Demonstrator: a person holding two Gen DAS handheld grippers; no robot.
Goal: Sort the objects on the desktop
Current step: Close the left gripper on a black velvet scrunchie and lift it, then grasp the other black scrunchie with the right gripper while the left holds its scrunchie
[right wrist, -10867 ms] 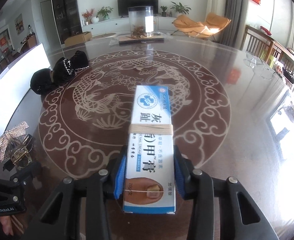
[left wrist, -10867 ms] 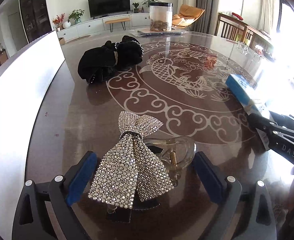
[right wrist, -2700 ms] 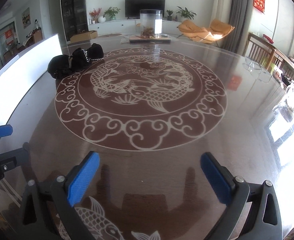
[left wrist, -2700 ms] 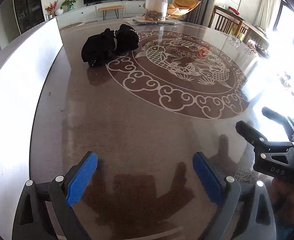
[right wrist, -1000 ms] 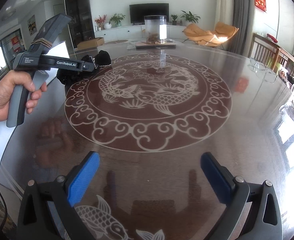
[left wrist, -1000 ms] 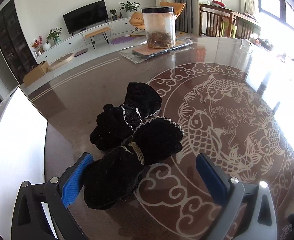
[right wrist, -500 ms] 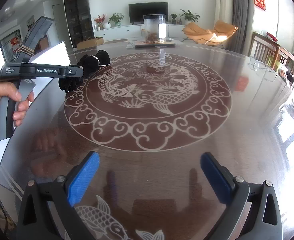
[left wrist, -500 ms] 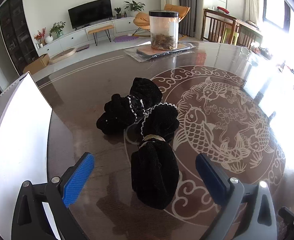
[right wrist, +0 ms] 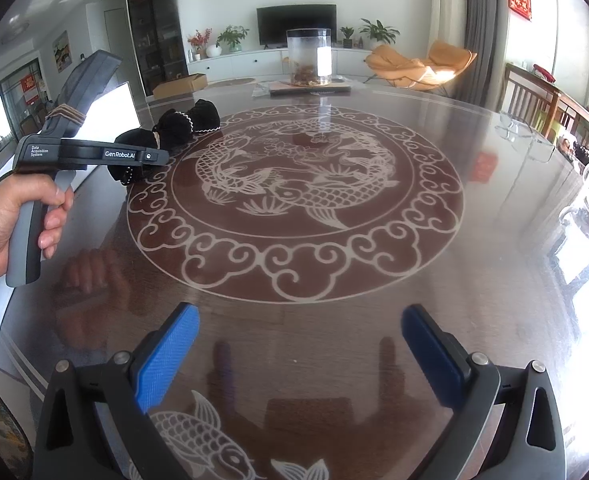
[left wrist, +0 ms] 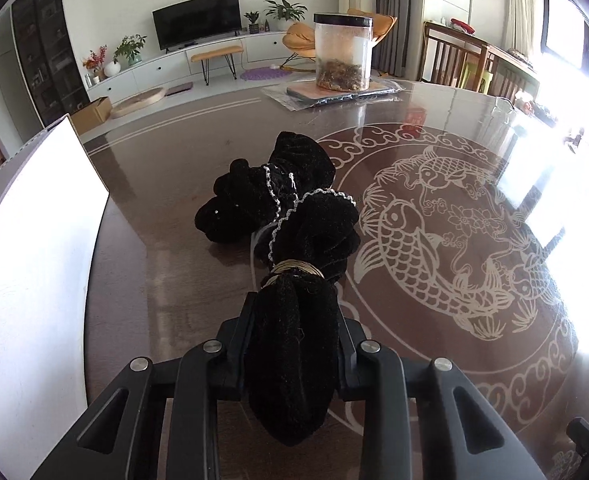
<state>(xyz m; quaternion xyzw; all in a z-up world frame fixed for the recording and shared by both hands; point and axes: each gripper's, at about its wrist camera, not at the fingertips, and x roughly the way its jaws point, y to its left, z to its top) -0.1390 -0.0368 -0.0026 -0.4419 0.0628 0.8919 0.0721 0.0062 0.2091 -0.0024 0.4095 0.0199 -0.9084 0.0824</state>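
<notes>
The left tool [left wrist: 292, 344] is clenched on the near end of the black velvet bow [left wrist: 294, 264], below its gold band, probably so the far lobes trail on the counter [left wrist: 166, 280] when lifted. The right tool [right wrist: 300, 344] hovers released over bare counter, apparently idle.

Counted on the table [right wrist: 474, 280]: 1 black velvet hair bow [left wrist: 290, 240], at 12 o'clock from the left gripper [left wrist: 292, 344]; poss. 2 bows tangled together, cannot be told. 1 clear lidded jar [left wrist: 343, 53] is seen at approx. 12 o'clock, far edge, on 1 flat mat [left wrist: 334, 94]. 2 grippers are counted, incl. the right gripper [right wrist: 298, 354]. 1 white board [left wrist: 26, 248] is noted at 9 o'clock.
</notes>
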